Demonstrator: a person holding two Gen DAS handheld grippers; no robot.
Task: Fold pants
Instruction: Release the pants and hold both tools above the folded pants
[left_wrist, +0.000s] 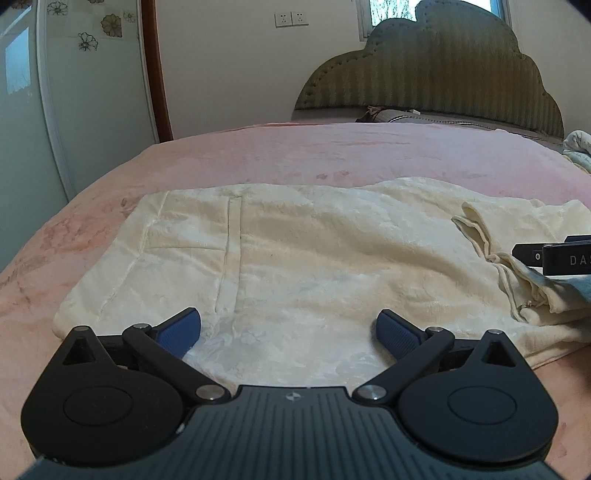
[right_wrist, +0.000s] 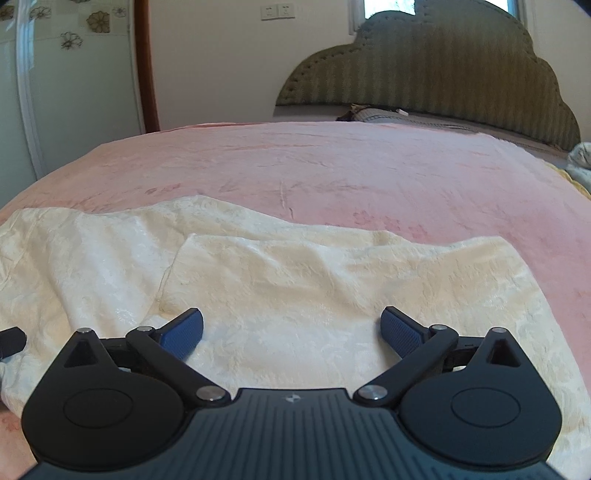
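A: What is the cloth ahead of the left gripper (left_wrist: 289, 332)?

B: Cream pants (left_wrist: 280, 258), a soft plush fabric with a faint embossed flower pattern. They lie flat on a pink blanket (left_wrist: 332, 155) of similar fuzzy nap. A straight raised seam runs away from the gripper, just past its left finger.

A: Is the shape tidy?

B: Partly. From the left wrist the cloth is a broad, fairly smooth panel with rounded corners. Off to the gripper's right, a narrower strip is rumpled and bunched where the edge is turned over.

A: And from the right wrist?

B: Ahead of the right gripper (right_wrist: 292, 330) one layer of the pants (right_wrist: 295, 280) lies over another. Its upper edge is a clear straight fold line beyond the fingers, and a wider layer spreads out to the left.

A: Any container here?

B: No, only the bed. A padded olive headboard (left_wrist: 436, 74) with a scalloped outline stands far beyond both grippers.

A: How are the jaws?

B: Both pairs are spread wide. The blue ribbed pads (left_wrist: 181, 330) of each stand well apart, with cloth showing between them but nothing clamped. Both grippers hang low over the near edge of the pants; I cannot tell whether the fingertips touch the fabric.
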